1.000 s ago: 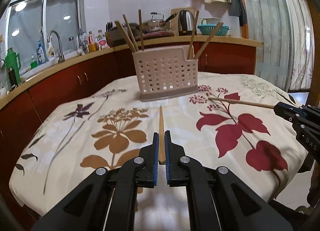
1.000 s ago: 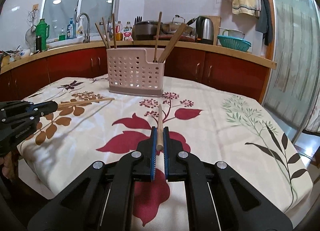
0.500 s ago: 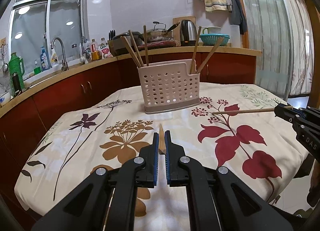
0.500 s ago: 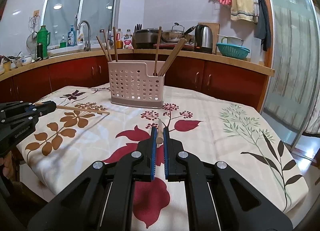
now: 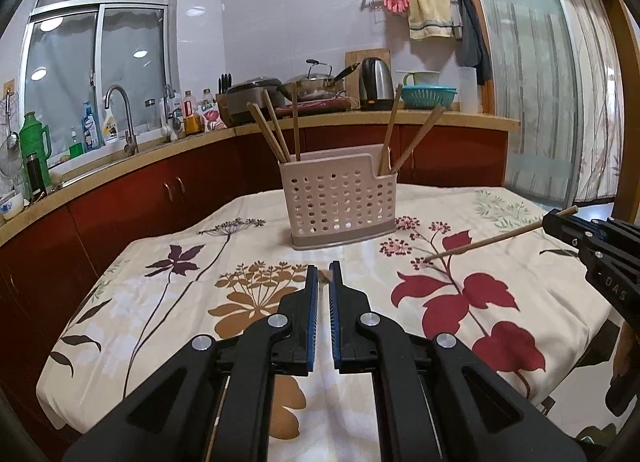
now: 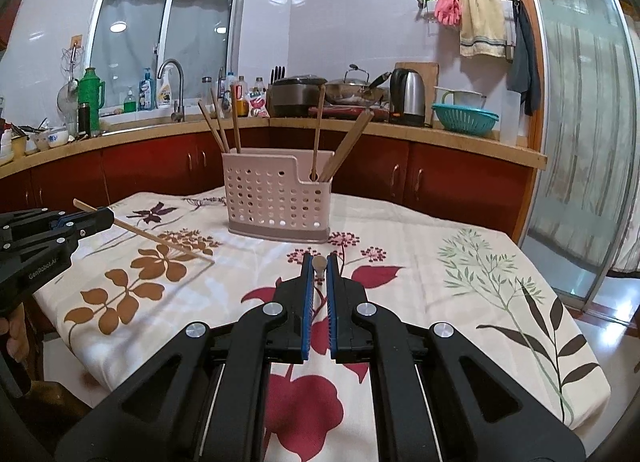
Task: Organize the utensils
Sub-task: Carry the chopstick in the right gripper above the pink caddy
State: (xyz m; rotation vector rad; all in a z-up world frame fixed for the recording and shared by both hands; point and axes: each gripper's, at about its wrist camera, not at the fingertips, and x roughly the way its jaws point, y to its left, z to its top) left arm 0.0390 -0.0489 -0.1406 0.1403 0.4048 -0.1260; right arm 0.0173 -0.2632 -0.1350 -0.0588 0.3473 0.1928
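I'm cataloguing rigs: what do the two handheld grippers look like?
Both are matte black plastic. The left gripper and right gripper each have two long angular fingers lined with ribbed blue pads and fitted with round silver bolts. White lettering marks each side: "GenRobot.AI" on the left one, partly readable on the right one.

Left chopstick (image 5: 325, 277) mostly hidden between jaws; right chopstick (image 6: 319, 264) foreshortened.

Chopsticks (image 5: 276, 130) stand in holder (image 5: 340, 198) on table (image 5: 160, 302).
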